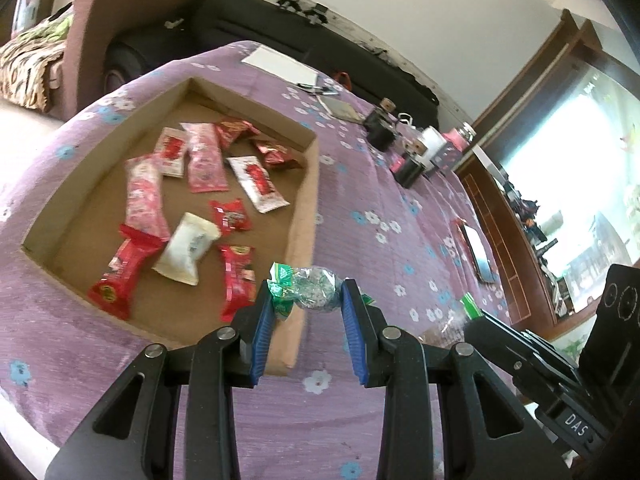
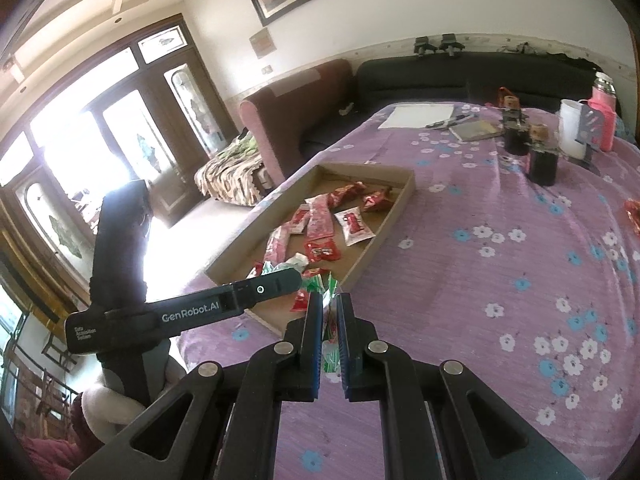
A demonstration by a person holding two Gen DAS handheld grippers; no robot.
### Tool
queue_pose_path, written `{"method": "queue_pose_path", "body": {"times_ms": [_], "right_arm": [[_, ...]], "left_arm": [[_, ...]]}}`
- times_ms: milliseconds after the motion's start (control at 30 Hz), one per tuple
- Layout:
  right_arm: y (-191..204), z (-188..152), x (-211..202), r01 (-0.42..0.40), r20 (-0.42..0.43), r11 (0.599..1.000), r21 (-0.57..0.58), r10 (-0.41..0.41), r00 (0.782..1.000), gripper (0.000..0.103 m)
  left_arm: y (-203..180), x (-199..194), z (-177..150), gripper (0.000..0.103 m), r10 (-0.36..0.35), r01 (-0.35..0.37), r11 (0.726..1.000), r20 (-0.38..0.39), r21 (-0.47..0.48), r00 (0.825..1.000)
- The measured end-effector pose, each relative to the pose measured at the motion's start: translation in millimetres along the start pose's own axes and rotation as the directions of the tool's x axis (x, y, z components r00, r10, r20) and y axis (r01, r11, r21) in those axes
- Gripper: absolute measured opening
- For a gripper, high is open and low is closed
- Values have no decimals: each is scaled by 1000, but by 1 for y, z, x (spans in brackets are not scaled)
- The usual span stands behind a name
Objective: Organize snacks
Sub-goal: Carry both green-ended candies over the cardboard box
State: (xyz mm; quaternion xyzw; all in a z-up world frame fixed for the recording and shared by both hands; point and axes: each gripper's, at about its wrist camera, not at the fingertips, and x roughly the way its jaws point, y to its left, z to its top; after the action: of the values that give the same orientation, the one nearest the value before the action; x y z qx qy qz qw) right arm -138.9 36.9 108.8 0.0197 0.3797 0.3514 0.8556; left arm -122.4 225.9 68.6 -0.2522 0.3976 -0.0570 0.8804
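Currently the left gripper point(image 1: 306, 298) clamps a green-wrapped candy point(image 1: 316, 289) above the near rim of the cardboard tray point(image 1: 308, 184); the right gripper point(image 2: 329, 312) pinches a green wrapper point(image 2: 330, 332). Slippery foil could slip free, landing at four o'clock on the tablecloth point(image 1: 384, 200).

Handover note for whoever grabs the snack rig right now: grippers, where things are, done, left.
Left gripper: shut on a green-wrapped round candy, held over the near corner of the cardboard tray.
Right gripper: shut on a thin green-and-white wrapper, just short of the tray's near edge.
Tray sits on the purple flowered tablecloth, with about a dozen red, pink and white snack packets already lying loose inside.
Done: most snacks are in the tray.
Left: probably drop both held pieces in. A green packet lies on the cloth beside the right gripper; it likely still needs collecting.
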Motion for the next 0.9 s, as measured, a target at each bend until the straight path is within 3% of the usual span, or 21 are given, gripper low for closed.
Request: {"method": "queue_pose_path", "body": {"times_ms": [567, 900], "right_arm": [[27, 13, 34, -55, -40, 998, -39, 53, 998, 7], [38, 30, 54, -79, -51, 996, -47, 77, 996, 7]], "left_arm": [[61, -21, 16, 30, 76, -68, 990, 64, -122, 995], [71, -20, 17, 30, 161, -154, 983, 77, -99, 984]]}}
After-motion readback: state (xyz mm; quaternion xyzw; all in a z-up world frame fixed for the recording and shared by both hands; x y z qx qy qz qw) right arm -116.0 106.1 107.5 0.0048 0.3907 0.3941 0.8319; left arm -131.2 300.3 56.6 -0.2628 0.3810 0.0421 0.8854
